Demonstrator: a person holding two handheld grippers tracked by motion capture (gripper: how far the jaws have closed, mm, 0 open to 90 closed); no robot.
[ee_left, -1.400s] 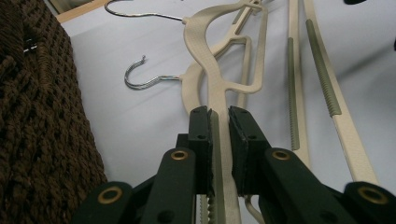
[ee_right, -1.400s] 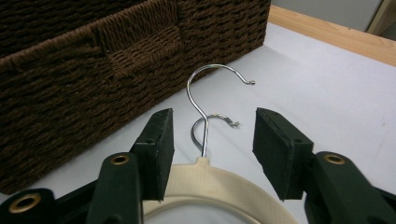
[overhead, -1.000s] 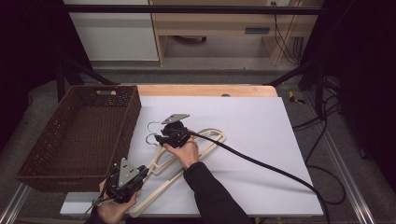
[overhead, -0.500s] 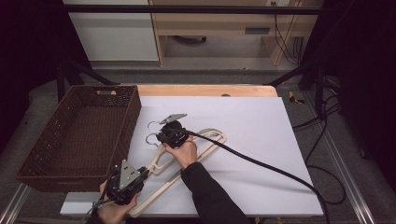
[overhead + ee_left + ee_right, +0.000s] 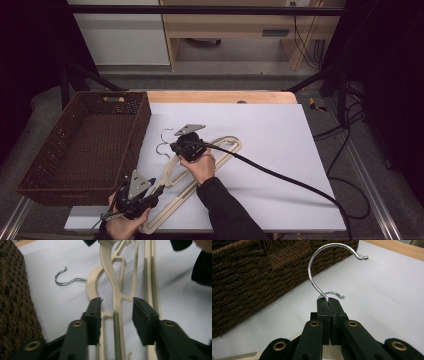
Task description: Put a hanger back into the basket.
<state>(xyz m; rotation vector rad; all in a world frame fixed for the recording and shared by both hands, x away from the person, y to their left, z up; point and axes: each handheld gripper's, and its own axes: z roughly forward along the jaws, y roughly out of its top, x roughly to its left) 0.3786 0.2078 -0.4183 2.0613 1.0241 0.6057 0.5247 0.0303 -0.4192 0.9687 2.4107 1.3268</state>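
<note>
Basket (image 5: 85,145) sits left on the table (image 5: 280,135). My left gripper (image 5: 117,315) is wide open, jaws straddling the arm of a cream hanger (image 5: 112,290) lying flat, nothing pinched. My right gripper (image 5: 328,305) is clamped on the upper hanger's metal hook (image 5: 322,270). Risks: thin wire could slip or twist out; stacked hangers may snag together and drag when lifted.

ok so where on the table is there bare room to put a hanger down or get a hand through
The white table top is bare right of the cream hangers, out to its right edge, crossed only by the right gripper's cable. A narrower bare strip runs along the far wooden edge. It is crowded at the left: the wicker basket, the hanger hooks, the right gripper and left gripper.
</note>
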